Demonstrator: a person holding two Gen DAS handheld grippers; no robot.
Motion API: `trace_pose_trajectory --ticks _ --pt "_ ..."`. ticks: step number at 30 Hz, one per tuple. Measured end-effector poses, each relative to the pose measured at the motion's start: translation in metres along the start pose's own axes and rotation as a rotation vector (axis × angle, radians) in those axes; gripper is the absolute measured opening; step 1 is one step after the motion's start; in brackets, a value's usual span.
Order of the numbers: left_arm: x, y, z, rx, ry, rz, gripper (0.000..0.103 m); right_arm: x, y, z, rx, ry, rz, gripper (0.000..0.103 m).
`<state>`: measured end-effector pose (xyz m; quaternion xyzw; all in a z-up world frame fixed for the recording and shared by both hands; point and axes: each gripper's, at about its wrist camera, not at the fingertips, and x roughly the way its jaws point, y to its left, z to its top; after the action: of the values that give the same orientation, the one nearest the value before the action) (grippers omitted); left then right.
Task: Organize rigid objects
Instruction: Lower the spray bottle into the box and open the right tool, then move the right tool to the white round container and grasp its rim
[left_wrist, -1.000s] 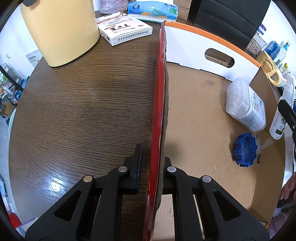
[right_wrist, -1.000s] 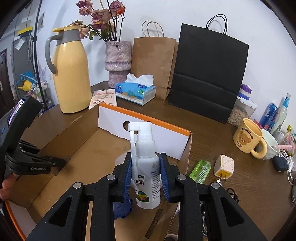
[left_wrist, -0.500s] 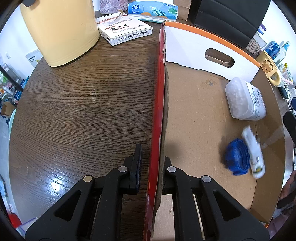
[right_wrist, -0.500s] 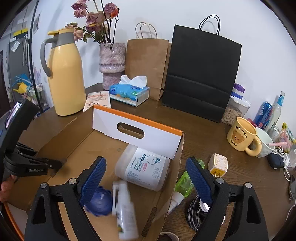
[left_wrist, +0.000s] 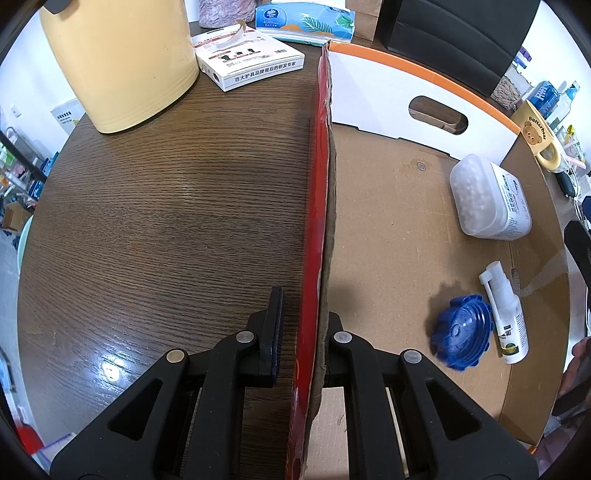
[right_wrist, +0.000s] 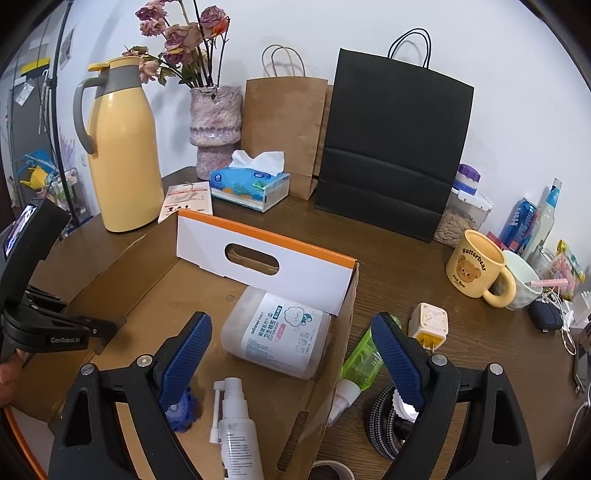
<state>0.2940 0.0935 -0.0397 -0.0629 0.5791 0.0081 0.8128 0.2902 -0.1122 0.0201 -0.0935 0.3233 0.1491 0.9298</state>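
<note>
The left gripper (left_wrist: 300, 332) points steeply down, clenched on the box's left wall (left_wrist: 319, 206). The right gripper (right_wrist: 291, 354) tilts down over the box's near right corner, jaws just released wide; the spray bottle (right_wrist: 236, 435) lies on the box floor beside the blue cap (left_wrist: 461, 332).

The left hand-held gripper (left_wrist: 301, 332) points steeply down, its jaws clamped on the side wall of the cardboard box (left_wrist: 406, 229); the right hand-held gripper (right_wrist: 291, 354) tilts down over that box, jaws just opened wide, nothing between them
</note>
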Motion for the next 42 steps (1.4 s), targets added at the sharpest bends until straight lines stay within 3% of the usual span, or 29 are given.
trace_pose_trajectory --ticks 17,29,38,42 --pt "0.0 0.0 0.0 0.0 0.0 0.001 0.007 -0.019 -0.049 -0.012 0.1 -0.012 -0.107 0.092" --pt "0.0 0.0 0.0 0.0 0.0 0.001 0.007 -0.013 -0.103 -0.049 0.193 0.096 -0.208 0.092" --pt "0.0 0.0 0.0 0.0 0.0 0.001 0.007 0.01 -0.116 -0.079 0.242 0.193 -0.156 0.092" --pt "0.0 0.0 0.0 0.001 0.0 0.001 0.007 0.012 -0.115 -0.081 0.248 0.187 -0.151 0.092"
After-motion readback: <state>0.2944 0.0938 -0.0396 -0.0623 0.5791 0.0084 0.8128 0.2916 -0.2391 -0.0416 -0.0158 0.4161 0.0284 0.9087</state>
